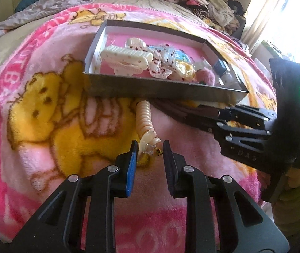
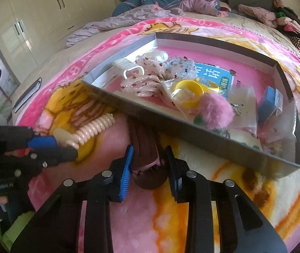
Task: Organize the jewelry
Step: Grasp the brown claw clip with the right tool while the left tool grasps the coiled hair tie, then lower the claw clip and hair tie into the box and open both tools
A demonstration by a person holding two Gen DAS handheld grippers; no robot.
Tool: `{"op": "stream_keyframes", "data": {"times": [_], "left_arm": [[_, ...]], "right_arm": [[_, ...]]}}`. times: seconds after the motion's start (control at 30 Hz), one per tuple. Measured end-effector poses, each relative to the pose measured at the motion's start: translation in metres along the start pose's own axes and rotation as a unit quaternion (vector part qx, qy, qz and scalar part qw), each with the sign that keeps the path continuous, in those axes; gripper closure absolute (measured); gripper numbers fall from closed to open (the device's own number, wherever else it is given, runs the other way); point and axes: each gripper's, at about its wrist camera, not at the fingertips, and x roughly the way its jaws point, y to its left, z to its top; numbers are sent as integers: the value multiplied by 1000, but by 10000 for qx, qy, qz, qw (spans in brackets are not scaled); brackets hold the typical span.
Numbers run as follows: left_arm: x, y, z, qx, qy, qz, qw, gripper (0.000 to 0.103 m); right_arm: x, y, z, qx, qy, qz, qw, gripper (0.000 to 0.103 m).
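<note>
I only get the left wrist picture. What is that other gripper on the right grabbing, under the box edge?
Observer: The right gripper is closed on a brown hair clip that lies on the blanket against the box.
Operator: Anything further left of the box?
Observer: A dark flat thing, perhaps a notebook, near the blanket's left edge.
Operator: And that blue scrap inside the box?
Observer: A blue booklet with white printed characters, partly under a yellow ring.
</note>
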Motion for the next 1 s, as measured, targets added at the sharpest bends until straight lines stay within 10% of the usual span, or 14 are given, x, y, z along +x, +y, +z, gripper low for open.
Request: {"op": "stream_keyframes", "data": {"times": [1.0], "left_arm": [[-55,-42,58,581,-765,-264,9950,96]], "right_arm": [[-112,-10,7,97,-987,-333,9945,74]]}}
